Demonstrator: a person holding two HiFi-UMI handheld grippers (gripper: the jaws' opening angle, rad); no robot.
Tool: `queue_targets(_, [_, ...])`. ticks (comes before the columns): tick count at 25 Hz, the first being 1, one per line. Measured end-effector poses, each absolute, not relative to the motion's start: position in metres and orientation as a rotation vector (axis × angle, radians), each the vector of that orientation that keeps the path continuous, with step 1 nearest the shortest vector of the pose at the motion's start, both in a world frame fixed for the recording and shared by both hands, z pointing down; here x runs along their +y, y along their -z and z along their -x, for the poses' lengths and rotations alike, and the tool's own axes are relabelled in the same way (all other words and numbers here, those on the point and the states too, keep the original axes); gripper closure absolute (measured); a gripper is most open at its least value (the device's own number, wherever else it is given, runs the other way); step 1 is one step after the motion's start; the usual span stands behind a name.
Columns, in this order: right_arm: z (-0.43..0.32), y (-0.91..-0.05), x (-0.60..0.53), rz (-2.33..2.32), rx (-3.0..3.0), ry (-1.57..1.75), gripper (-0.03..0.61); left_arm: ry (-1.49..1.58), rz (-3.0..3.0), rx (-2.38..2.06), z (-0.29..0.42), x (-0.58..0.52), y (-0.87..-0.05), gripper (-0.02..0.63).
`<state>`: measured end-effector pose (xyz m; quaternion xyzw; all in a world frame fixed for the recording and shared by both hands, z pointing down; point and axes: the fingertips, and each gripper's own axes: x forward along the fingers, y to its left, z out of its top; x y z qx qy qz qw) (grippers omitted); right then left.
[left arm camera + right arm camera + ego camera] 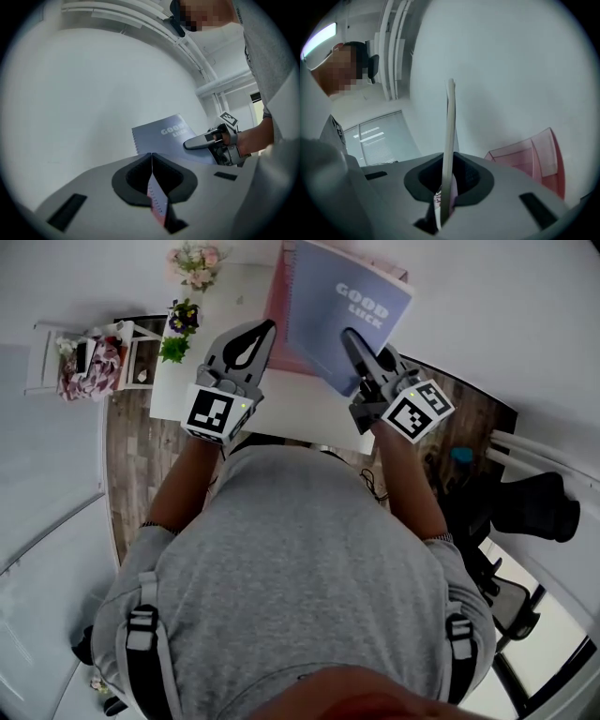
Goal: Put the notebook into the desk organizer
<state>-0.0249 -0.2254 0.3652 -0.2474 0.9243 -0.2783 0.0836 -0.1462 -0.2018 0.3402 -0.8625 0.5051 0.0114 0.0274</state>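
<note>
**A:** Where is the notebook at this moment?

**B:** Your right gripper (352, 341) has it. The jaws are pinched narrow on the near corner of the blue-grey spiral notebook (342, 301), the one with "GOOD LUCK" on its cover. In the right gripper view it stands edge-on between the jaws.

**A:** Is it inside the desk organizer?

**B:** You hold it lifted and tilted over the far edge of the white tabletop (281, 401). It covers most of the pink desk organizer (276, 310), which shows only along the notebook's spiral side and top edge. I cannot tell whether the two touch.

**A:** What about the other side?

**B:** Your left gripper (265, 330) is just left of the notebook, with its jaws closed against each other. The tips sit right beside the organizer's left wall, and I cannot tell whether they touch it.

**A:** What else is on the tabletop?

**B:** A small potted plant (178, 334) with purple blooms stands at the left edge. A bunch of pale pink flowers (194, 263) sits toward the far left corner.
</note>
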Motion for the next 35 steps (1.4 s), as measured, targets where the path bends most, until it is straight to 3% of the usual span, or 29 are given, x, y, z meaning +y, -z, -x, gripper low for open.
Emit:
queue_targets(19, [0.046,-0.410,-0.274,0.548,2.474,1.567,0.537,-0.083,2.751,1.423,0.151,-0.237,-0.343,0.592])
queue_targets(35, [0.058,-0.450,-0.303,0.451,2.276,1.866,0.535,-0.114,2.768,1.390,0.150,-0.253,-0.344,0.592])
